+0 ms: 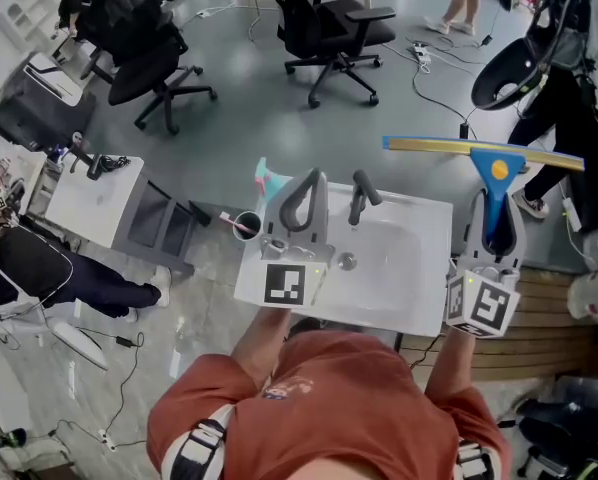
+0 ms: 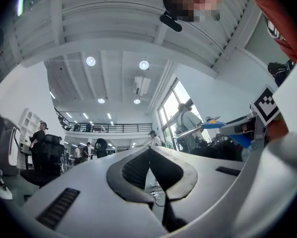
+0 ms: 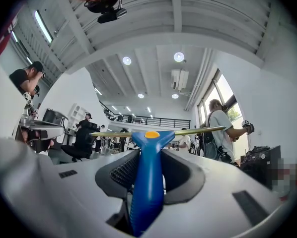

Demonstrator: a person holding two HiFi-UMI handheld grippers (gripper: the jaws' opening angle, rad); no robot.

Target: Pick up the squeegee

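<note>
Our left gripper [image 1: 304, 200] hovers over the sink [image 1: 419, 298] with its jaws pressed together and nothing between them. Further right, our right gripper [image 1: 493, 223] clamps the blue handle of the squeegee [image 1: 496, 166], holding it in the air, yellow blade crosswise at the far end.

The lower end of the squeegee [image 3: 147, 180] handle is hidden between the pads of the right hand-held gripper [image 3: 149, 155]. In the head view, a teal object [image 1: 271, 180] is partly covered by the left hand-held gripper [image 1: 312, 183] and cannot be identified. What stands in the cup [image 1: 247, 225] is too small to be told.
</note>
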